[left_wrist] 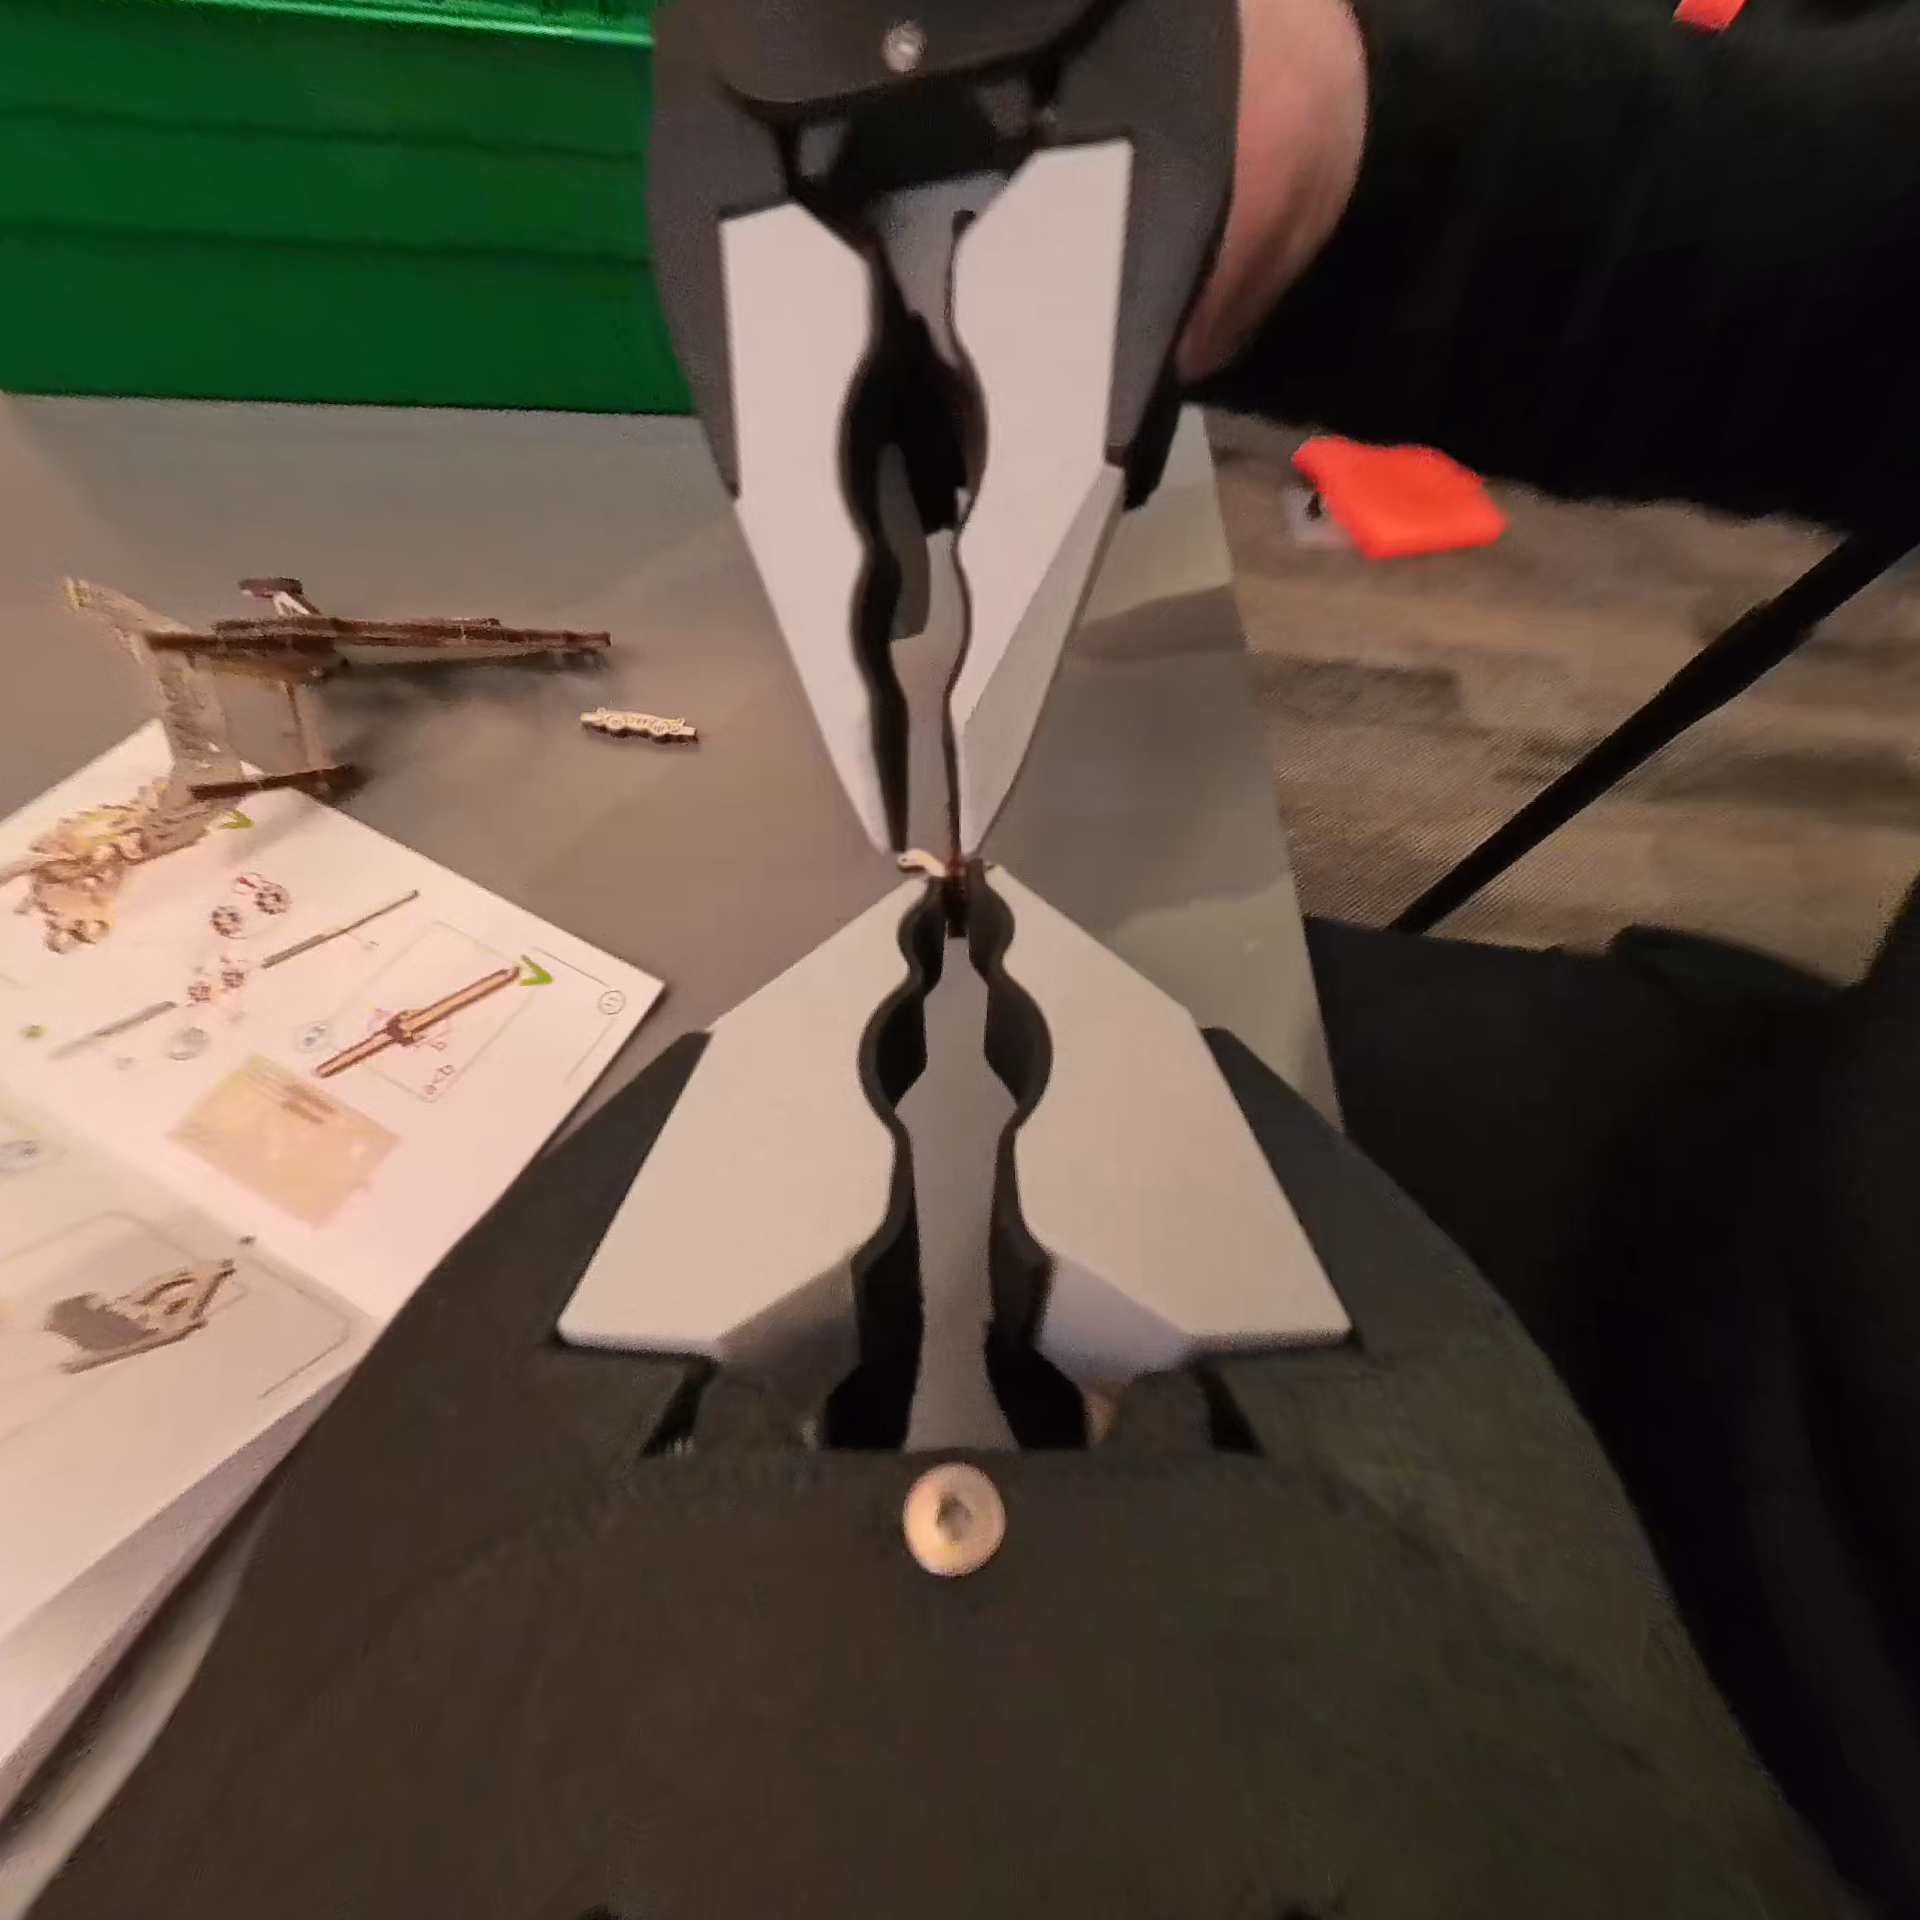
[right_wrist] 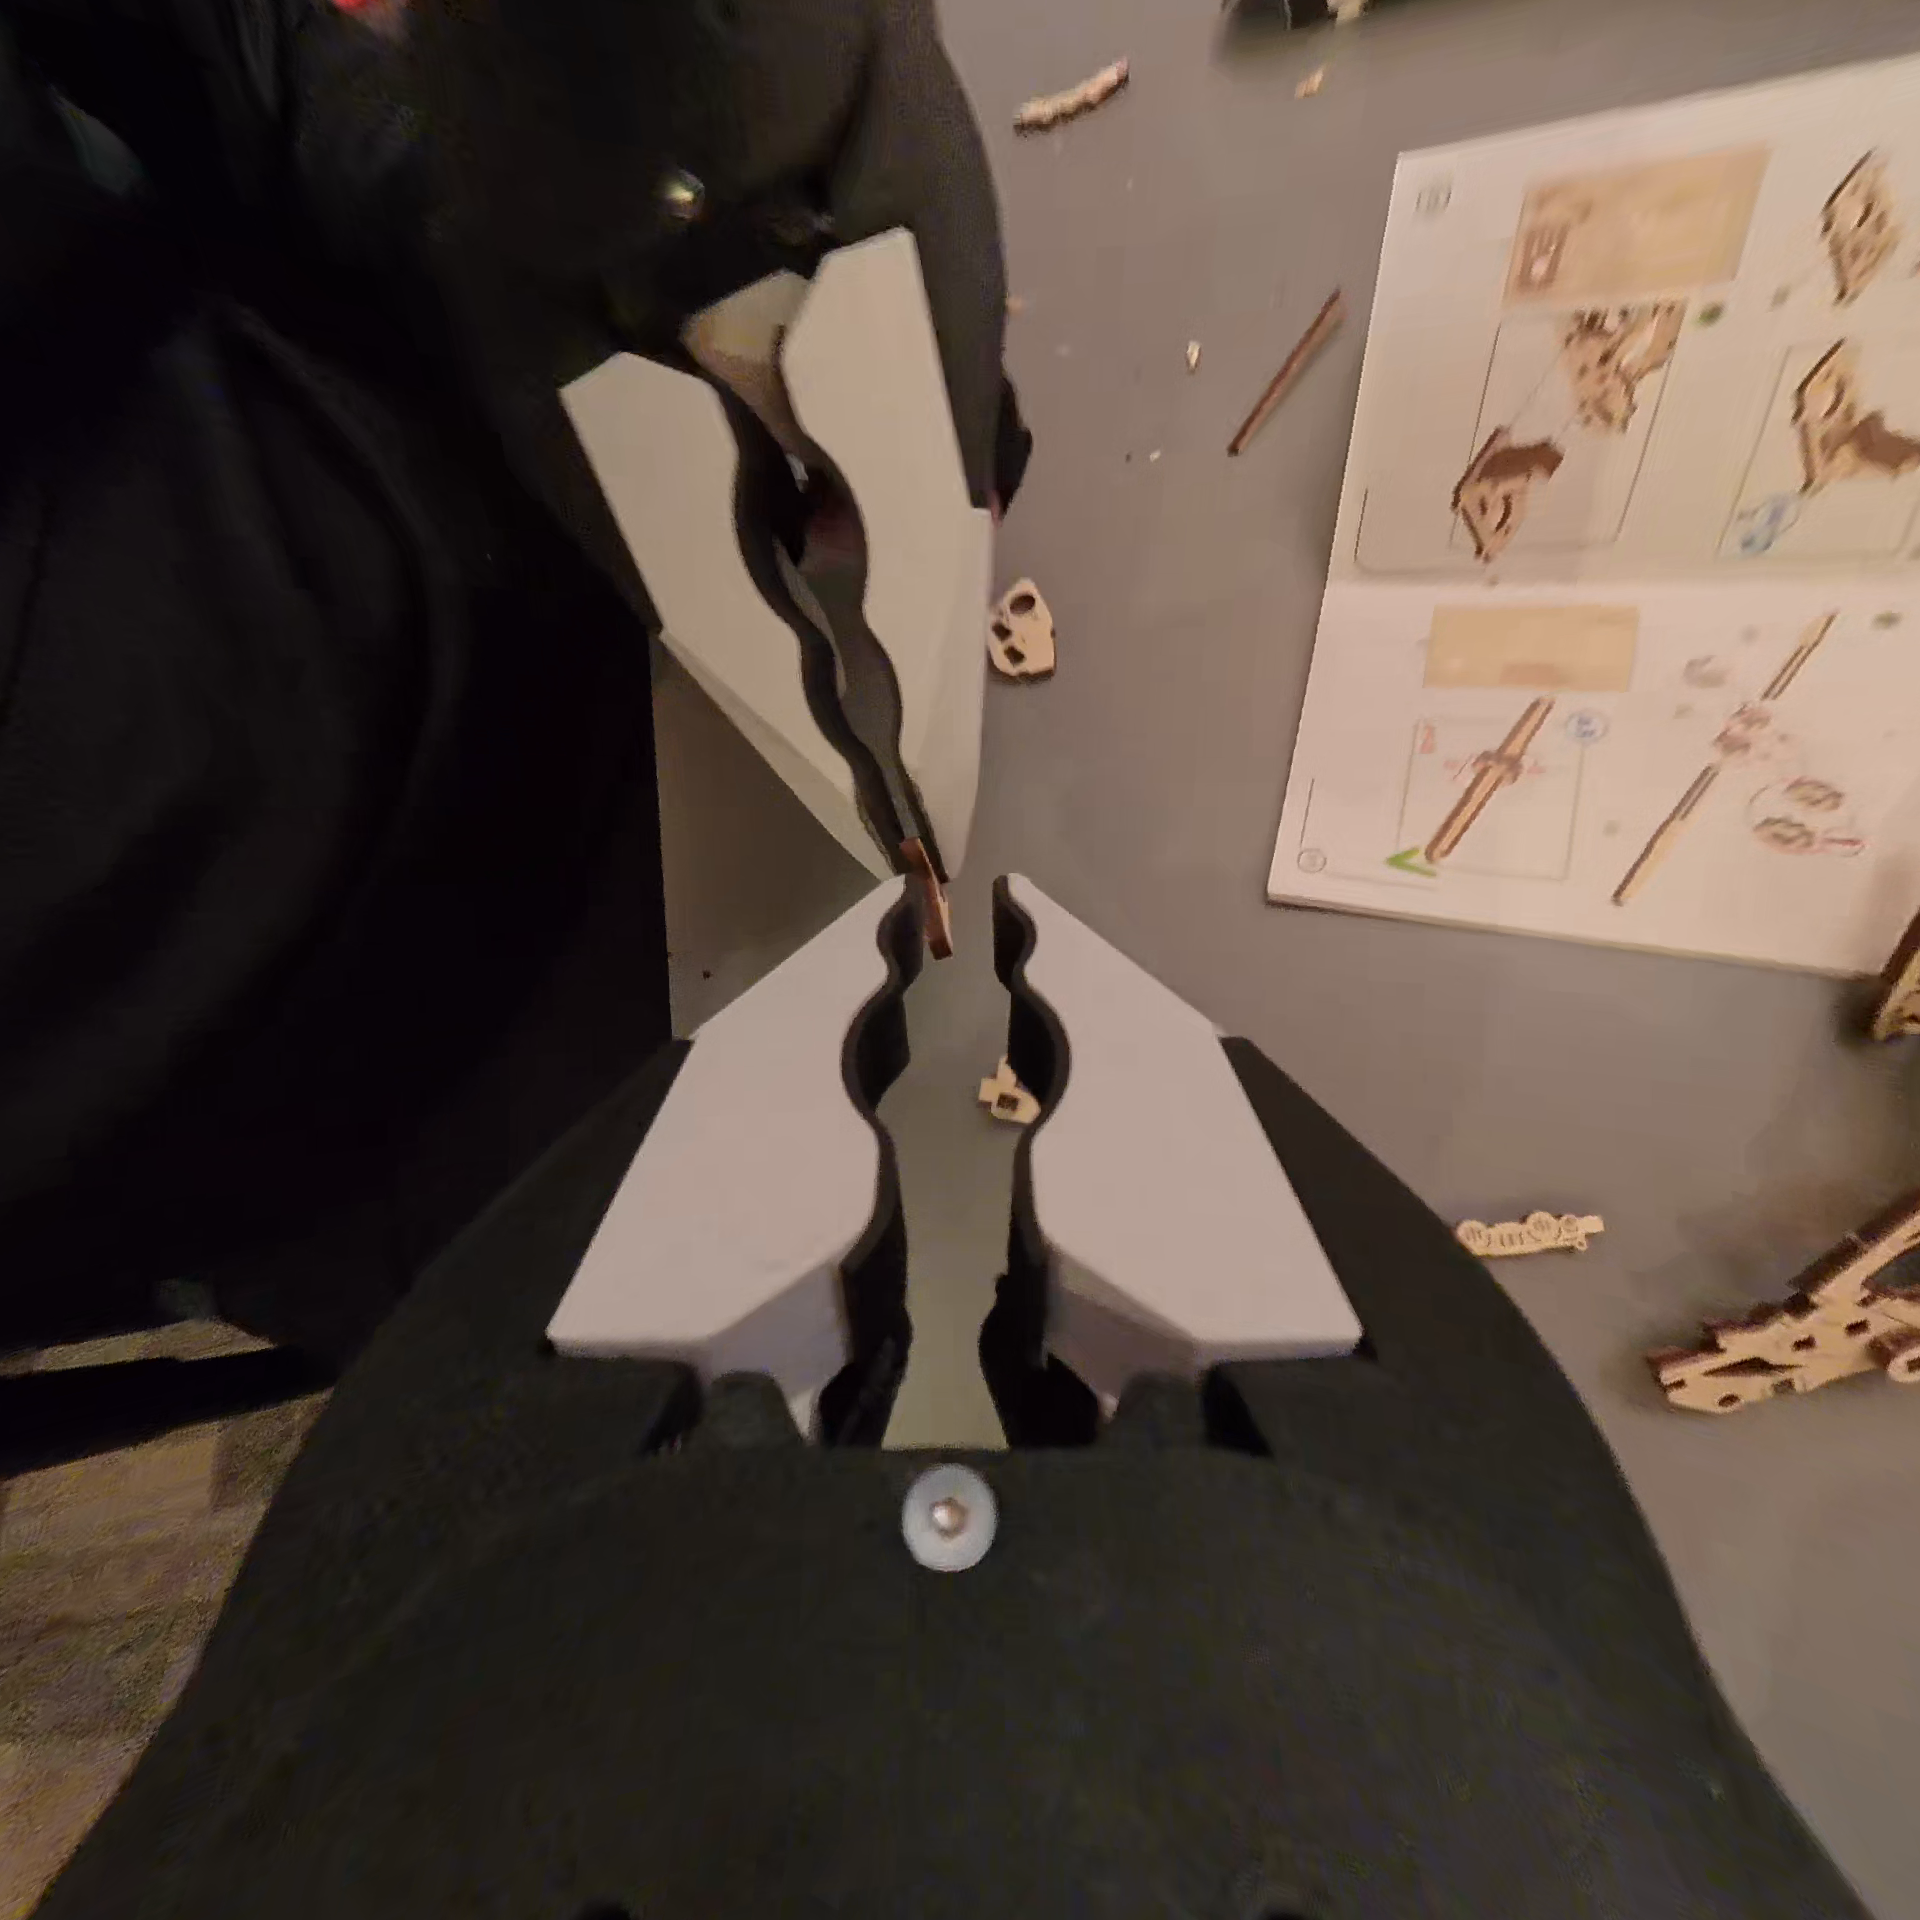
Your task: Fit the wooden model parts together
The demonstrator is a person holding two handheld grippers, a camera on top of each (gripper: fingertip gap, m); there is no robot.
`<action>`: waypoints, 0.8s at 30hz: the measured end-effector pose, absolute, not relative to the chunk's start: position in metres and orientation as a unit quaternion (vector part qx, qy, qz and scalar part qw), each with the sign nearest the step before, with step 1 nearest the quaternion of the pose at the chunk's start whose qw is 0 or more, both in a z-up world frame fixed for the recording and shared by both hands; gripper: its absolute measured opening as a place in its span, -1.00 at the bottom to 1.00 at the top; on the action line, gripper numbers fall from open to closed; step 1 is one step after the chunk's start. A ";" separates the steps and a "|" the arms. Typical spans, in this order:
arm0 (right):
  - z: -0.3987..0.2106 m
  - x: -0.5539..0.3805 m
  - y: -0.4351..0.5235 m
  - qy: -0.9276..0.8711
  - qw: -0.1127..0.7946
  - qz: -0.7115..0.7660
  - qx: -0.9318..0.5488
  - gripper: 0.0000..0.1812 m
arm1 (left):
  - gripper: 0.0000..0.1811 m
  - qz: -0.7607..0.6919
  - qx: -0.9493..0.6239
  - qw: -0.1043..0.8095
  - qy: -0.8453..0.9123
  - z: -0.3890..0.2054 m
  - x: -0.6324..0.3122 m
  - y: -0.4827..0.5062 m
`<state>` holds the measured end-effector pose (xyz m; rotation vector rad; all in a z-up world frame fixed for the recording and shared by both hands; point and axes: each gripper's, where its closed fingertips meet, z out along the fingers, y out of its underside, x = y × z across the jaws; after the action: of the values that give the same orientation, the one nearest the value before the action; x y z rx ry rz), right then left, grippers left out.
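My left gripper is shut on a small brown wooden piece, which sticks out past its tips. In the right wrist view the left gripper comes in from the upper left. My right gripper is narrowly open, tip to tip with the left one. The piece hangs in the gap between its fingertips, close to the left fingertip. In the left wrist view the right gripper points down from above, and a pale bit of wood shows where the tips meet. Both are above the grey table.
A part-built wooden model, a small flat wooden part and an open instruction booklet lie to the left. Loose wooden parts, a thin stick and a green crate are nearby. The grippers are tip to tip, or close to it.
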<state>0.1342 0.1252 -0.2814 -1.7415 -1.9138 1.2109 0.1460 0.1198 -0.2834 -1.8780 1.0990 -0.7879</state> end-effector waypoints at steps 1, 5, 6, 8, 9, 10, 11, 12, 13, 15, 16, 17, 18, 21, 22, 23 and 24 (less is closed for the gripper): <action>-0.279 0.134 0.124 -0.664 0.150 0.423 -0.598 -0.91 | -0.99 -0.329 -0.744 0.397 0.425 -0.282 0.146 0.119; -0.275 0.140 0.125 -0.676 0.166 0.418 -0.584 -0.89 | -0.99 -0.380 -0.737 0.397 0.393 -0.272 0.147 0.119; -0.275 0.140 0.124 -0.675 0.165 0.420 -0.584 -0.90 | -0.99 -0.386 -0.738 0.397 0.386 -0.271 0.146 0.120; -0.274 0.139 0.120 -0.676 0.155 0.427 -0.580 -0.94 | -0.99 -0.408 -0.736 0.391 0.373 -0.270 0.147 0.119; -0.273 0.138 0.119 -0.675 0.153 0.433 -0.578 -0.98 | -0.99 -0.417 -0.737 0.388 0.364 -0.270 0.146 0.120; -0.274 0.138 0.119 -0.672 0.145 0.437 -0.580 -0.99 | -0.98 -0.427 -0.736 0.384 0.358 -0.270 0.146 0.119; -0.274 0.138 0.118 -0.668 0.134 0.443 -0.582 -0.99 | -0.98 -0.432 -0.736 0.381 0.356 -0.271 0.145 0.119; -0.276 0.138 0.118 -0.665 0.120 0.446 -0.587 -0.99 | -0.98 -0.423 -0.740 0.378 0.361 -0.274 0.143 0.119; -0.280 0.139 0.117 -0.664 0.100 0.441 -0.595 -0.99 | -0.96 -0.405 -0.746 0.376 0.373 -0.279 0.141 0.119; -0.292 0.141 0.117 -0.668 0.057 0.424 -0.608 -0.99 | -0.93 -0.350 -0.761 0.372 0.401 -0.291 0.132 0.120; -0.298 0.142 0.116 -0.668 0.030 0.417 -0.616 -0.99 | -0.91 -0.317 -0.768 0.369 0.416 -0.298 0.127 0.121; -0.306 0.145 0.114 -0.669 -0.004 0.407 -0.623 -0.99 | -0.91 -0.290 -0.771 0.371 0.429 -0.303 0.123 0.122; -0.314 0.148 0.114 -0.673 -0.028 0.390 -0.628 -0.99 | -0.91 -0.275 -0.769 0.371 0.442 -0.305 0.121 0.121; -0.329 0.147 0.112 -0.681 -0.077 0.360 -0.633 -0.99 | -0.93 -0.254 -0.769 0.357 0.466 -0.314 0.121 0.118; -0.335 0.147 0.115 -0.688 -0.082 0.340 -0.636 -0.99 | -0.93 -0.250 -0.772 0.347 0.471 -0.318 0.122 0.117; -0.340 0.147 0.116 -0.695 -0.088 0.322 -0.637 -0.99 | -0.93 -0.246 -0.773 0.340 0.475 -0.323 0.122 0.117; -0.342 0.145 0.116 -0.701 -0.090 0.312 -0.635 -0.99 | -0.93 -0.246 -0.773 0.334 0.480 -0.326 0.124 0.116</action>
<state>0.1452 0.1158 -0.3417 -2.1177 -2.3391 1.0396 0.1239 0.1163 -0.3258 -2.0180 1.2531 -0.6426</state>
